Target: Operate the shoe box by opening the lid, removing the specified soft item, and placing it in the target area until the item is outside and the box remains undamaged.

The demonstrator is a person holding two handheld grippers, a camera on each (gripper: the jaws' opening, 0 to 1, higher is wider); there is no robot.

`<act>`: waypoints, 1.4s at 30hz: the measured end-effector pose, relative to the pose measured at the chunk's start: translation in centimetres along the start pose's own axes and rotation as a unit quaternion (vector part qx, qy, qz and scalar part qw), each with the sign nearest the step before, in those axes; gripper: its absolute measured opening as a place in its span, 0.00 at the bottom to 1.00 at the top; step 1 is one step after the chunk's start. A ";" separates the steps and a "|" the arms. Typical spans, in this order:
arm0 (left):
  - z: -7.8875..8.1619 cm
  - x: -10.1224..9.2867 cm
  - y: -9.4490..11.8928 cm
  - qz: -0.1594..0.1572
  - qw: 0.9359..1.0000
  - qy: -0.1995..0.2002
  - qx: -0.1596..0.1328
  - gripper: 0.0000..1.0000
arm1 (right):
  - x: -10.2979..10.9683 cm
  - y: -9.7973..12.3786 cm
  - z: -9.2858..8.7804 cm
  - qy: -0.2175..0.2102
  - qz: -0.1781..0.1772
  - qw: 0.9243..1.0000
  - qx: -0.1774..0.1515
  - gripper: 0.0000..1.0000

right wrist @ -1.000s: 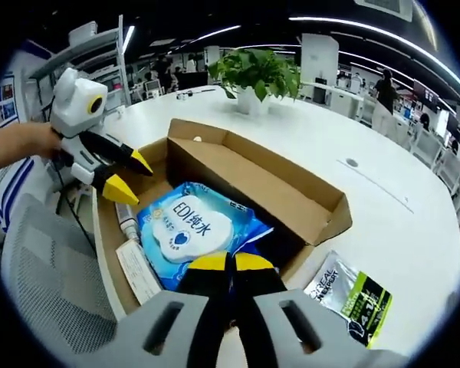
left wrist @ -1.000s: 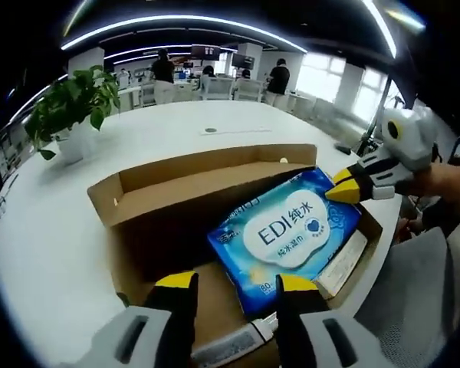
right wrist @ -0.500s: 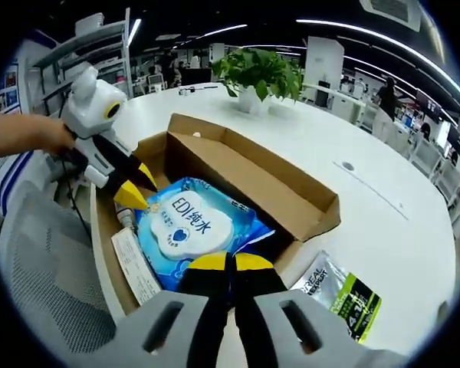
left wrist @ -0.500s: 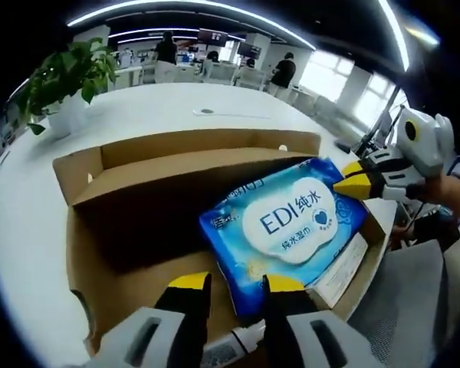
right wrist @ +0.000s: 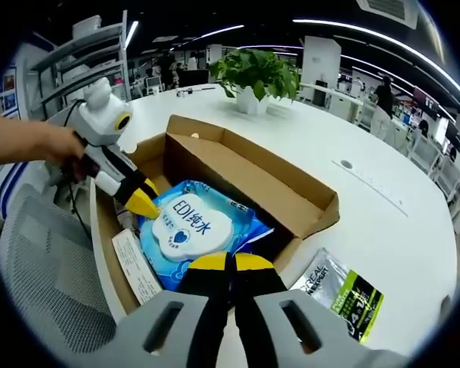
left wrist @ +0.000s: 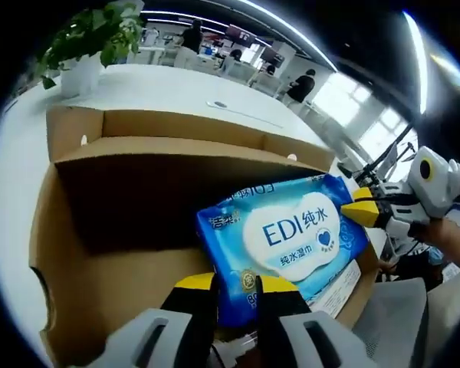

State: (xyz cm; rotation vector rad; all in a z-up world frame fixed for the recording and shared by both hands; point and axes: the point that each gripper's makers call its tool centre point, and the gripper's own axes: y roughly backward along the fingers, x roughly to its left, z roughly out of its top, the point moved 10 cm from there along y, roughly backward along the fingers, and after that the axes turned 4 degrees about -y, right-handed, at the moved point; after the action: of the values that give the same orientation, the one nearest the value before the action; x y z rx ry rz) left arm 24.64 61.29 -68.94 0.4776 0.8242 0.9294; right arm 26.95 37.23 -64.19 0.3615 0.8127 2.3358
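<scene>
Wet-wipe pack, the soft blue plastic one with the white "EDI" label (left wrist: 287,234), lies inside the open brown cardboard shoe box (left wrist: 100,253), tilted up across the box floor with both of your tongs on it. Your left tongs (left wrist: 231,284) are pinched on its near edge, and your right tongs (right wrist: 230,263) are closed on the opposite corner. In my judgement, lift with both together and evenly, raising the pack straight up so it clears the cardboard wall without dragging or creasing it; squeeze only enough to hold the soft wrapper. Beneath the pack lie a flat white printed card (right wrist: 134,268) and, I think, a small tube. The lid flap (right wrist: 245,172) stands open. Beyond the box, on the white desk (right wrist: 383,230), rests a green-and-black sachet (right wrist: 345,295), then a potted green plant (right wrist: 254,77).
</scene>
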 end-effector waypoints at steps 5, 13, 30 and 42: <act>0.1 0.1 0.1 0.001 1.000 0.021 -0.006 0.11 | 0.0 0.0 -0.1 -0.009 -0.002 1.000 0.000 0.00; 0.5 -0.4 0.5 0.008 1.000 0.009 -0.005 0.04 | 0.0 0.1 0.0 -0.021 -0.006 1.000 0.000 0.00; 1.6 -1.1 2.8 0.006 1.000 0.008 -0.025 0.02 | 0.3 1.2 1.0 -0.045 -0.007 0.999 -0.021 0.00; 3.6 -3.3 4.2 -0.001 0.999 -0.024 -0.043 0.01 | -0.8 3.1 1.1 -0.074 -0.013 0.996 -0.037 0.00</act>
State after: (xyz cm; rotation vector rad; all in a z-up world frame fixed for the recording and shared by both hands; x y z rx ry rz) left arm 24.22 60.64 -62.58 0.4212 0.7387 0.9439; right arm 26.58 35.35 -61.43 0.4836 0.6533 2.2781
